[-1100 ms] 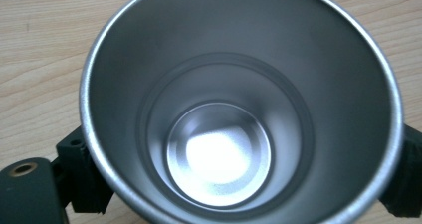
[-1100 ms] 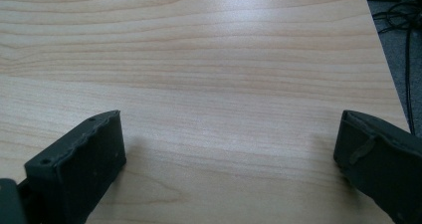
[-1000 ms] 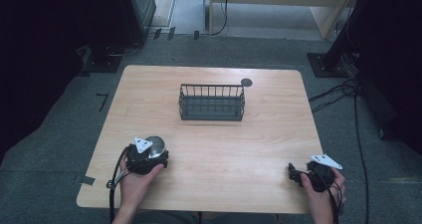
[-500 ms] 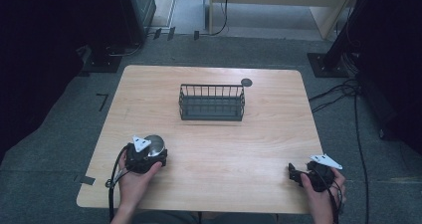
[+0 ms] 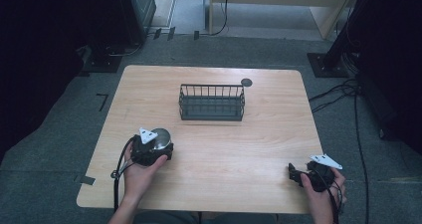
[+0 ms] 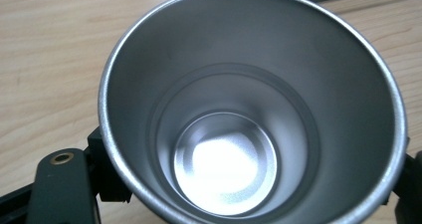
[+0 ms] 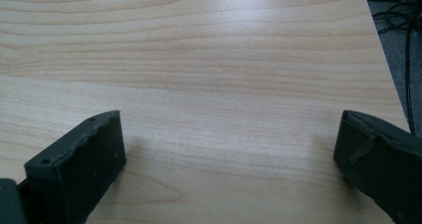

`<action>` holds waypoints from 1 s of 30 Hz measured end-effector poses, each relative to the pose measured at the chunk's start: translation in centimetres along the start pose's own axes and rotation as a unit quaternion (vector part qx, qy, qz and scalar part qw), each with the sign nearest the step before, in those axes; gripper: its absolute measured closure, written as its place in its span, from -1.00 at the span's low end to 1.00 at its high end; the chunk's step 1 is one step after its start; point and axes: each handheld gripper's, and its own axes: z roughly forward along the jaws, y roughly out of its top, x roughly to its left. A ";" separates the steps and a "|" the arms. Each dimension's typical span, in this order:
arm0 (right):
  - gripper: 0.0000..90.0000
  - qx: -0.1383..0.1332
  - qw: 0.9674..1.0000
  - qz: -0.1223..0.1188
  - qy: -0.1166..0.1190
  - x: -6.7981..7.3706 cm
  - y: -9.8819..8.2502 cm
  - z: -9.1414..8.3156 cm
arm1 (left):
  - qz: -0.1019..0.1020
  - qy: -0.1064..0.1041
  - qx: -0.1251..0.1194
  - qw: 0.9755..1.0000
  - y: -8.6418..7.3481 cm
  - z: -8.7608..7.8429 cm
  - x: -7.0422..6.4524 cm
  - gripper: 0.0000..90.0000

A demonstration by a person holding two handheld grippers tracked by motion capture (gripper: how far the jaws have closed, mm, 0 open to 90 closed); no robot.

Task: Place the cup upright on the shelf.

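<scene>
Bare wooden table (image 5: 259, 149) stretches between both grippers; left gripper (image 5: 149, 149) clamps a steel cup (image 6: 249, 109); right gripper (image 5: 306, 176), near the front-right edge, gapes wide, empty.

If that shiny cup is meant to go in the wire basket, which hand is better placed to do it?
Probably the left. Its tongs already sit on either side of the metal cup, near the basket. The right tongs are open over bare table at the near right corner.
</scene>
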 end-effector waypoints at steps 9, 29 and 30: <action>-1.00 0.000 1.000 0.000 0.000 0.0 0.0 0.0 | 0.014 -0.018 -0.011 1.000 2.6 0.6 -1.2 -0.57; -1.00 0.000 1.000 0.000 0.000 0.0 0.0 0.0 | 0.033 -0.032 -0.016 0.999 7.0 1.2 -1.9 -0.57; -1.00 0.000 1.000 0.000 0.000 0.0 0.0 0.0 | 0.035 -0.033 -0.016 0.999 7.3 1.2 -1.9 -0.57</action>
